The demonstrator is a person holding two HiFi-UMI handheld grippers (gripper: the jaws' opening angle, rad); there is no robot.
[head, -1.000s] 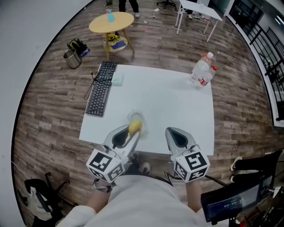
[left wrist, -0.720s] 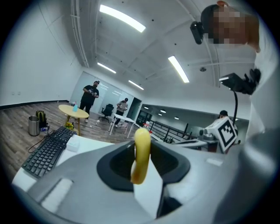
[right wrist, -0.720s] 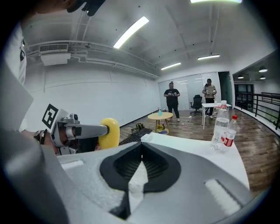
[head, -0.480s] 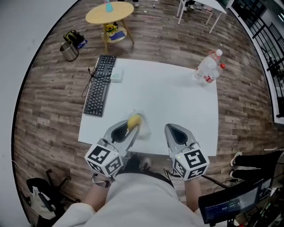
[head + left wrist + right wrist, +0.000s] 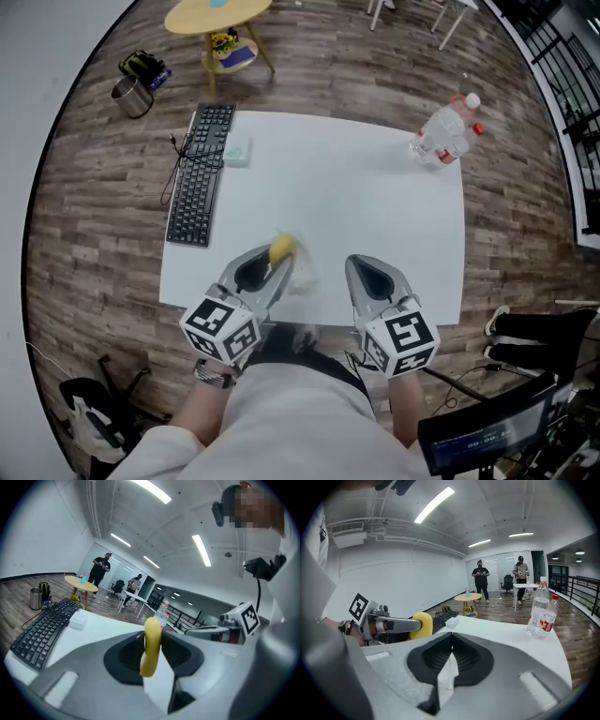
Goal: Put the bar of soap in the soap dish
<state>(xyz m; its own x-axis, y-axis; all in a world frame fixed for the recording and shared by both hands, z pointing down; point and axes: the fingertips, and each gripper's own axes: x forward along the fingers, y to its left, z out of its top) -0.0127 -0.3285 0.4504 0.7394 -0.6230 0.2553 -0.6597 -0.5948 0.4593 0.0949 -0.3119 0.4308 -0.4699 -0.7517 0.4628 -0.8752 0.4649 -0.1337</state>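
Observation:
The bar of soap [image 5: 281, 248] is yellow and rounded, and my left gripper [image 5: 277, 261] is shut on it over the near part of the white table [image 5: 375, 206]. In the left gripper view the soap [image 5: 151, 644] stands upright between the jaws. A faint, pale translucent shape [image 5: 302, 274], possibly the soap dish, lies on the table just right of the soap. My right gripper [image 5: 358, 267] hovers beside it, shut and empty; its view shows the jaws [image 5: 451, 641] pressed together and the soap [image 5: 421, 624] off to the left.
A black keyboard [image 5: 197, 173] and a small white box [image 5: 237, 150] lie along the table's left side. Two water bottles [image 5: 448, 131] stand at the far right corner. A round yellow table [image 5: 211, 14] and a metal bin [image 5: 129, 96] stand on the floor beyond.
Both grippers have sunk a little and drifted over the table's near edge. The soap stays in the left jaws; the right jaws stay shut.

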